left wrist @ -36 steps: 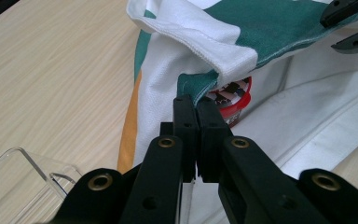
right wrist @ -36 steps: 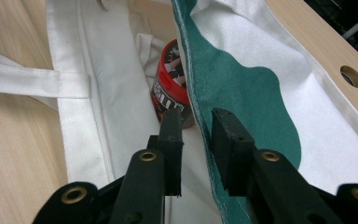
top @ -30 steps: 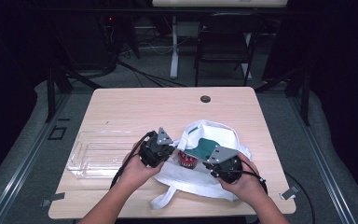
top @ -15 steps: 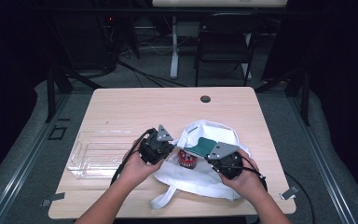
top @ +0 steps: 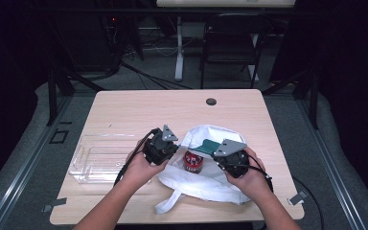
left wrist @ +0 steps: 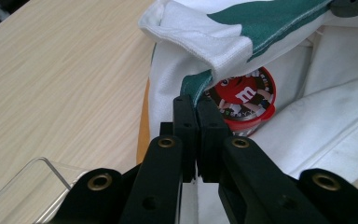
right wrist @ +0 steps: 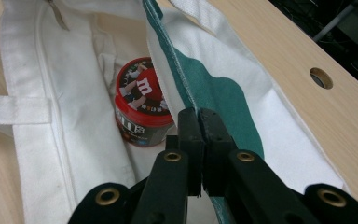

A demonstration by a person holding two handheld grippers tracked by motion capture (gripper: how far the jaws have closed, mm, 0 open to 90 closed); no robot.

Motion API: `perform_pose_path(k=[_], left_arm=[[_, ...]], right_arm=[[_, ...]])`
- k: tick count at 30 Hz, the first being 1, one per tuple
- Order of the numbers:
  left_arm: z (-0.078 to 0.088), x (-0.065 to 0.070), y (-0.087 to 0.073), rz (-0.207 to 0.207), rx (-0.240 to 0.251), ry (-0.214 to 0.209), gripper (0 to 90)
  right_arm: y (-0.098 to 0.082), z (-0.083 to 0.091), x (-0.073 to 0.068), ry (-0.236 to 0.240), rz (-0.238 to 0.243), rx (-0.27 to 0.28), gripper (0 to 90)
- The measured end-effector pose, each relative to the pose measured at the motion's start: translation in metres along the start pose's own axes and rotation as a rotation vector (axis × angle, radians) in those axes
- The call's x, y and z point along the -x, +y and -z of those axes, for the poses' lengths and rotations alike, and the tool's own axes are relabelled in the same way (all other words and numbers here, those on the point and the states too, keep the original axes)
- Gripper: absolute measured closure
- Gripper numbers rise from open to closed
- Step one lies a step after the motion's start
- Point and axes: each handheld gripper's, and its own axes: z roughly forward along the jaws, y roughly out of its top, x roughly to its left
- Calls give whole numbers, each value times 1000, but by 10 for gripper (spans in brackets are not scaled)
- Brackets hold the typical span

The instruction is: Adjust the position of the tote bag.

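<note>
**Both hand-held grippers pinch the mouth of the tote bag**

The left hand-held gripper (left wrist: 196, 105) has its jaws pressed together on the hem of the white tote bag (top: 206, 179), at a spot where the green print meets the edge. The right hand-held gripper (right wrist: 199, 116) has just been closing, and its jaws now clamp the bag's green and white edge too, with the cloth caught between them. In the high view the left hand-held gripper (top: 170, 148) and the right hand-held gripper (top: 220, 155) sit on opposite sides of the bag's opening, each in a hand, and the fabric between them is lifted into a raised flap.

Inside the open bag stands a red candy tub (top: 192, 162), upright on the lower layer of cloth, its printed lid facing up; it is between the two grippers and touches neither. A white strap (top: 170, 201) trails from the bag toward the near edge of the tabletop (top: 172, 110). A clear plastic tray (top: 98, 160) lies just left of the bag, beside the left hand
</note>
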Motion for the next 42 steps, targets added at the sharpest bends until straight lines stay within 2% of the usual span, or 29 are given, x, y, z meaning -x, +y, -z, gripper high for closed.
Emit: perform_pose_path(k=[3, 19, 30, 38, 42], left_arm=[[-1, -2, 1, 7, 2, 2, 885], [-9, -14, 8, 34, -13, 7, 883], [-18, -20, 10, 57, -23, 4, 884], [-21, -22, 12, 69, -24, 5, 884], [-23, -23, 12, 78, -28, 10, 884]], right_arm=[[2, 0, 2, -15, -8, 1, 888], [12, -10, 13, -32, -20, -15, 889], [15, -20, 22, -36, -66, -19, 889], [15, -23, 24, -47, -64, -26, 889], [15, -26, 25, -53, -81, -19, 889]])
